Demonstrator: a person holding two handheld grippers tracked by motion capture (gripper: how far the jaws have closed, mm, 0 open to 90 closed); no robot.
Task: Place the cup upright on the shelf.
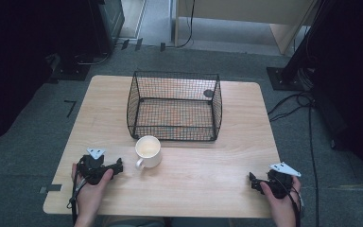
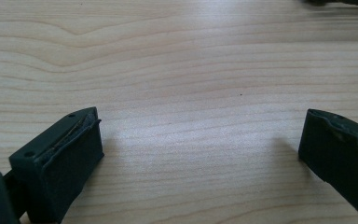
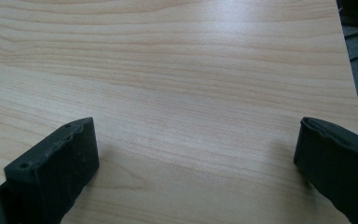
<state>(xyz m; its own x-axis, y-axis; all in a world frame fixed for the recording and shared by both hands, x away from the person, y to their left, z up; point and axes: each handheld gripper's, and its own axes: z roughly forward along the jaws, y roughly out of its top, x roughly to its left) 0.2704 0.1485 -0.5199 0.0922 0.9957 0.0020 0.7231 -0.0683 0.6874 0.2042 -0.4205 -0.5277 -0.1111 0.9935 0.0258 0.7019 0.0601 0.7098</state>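
While both grippers are idling wide apart, I'm noting the mug sitting at three o'clock of my left gripper, far nearer than my right gripper.

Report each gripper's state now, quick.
Left gripper: open, fingers wide apart, holding nothing, resting on the table beside the mug.
Right gripper: open, holding nothing, bare table between its fingers.

text: none legible | labels: none | numbers: none | signs: none
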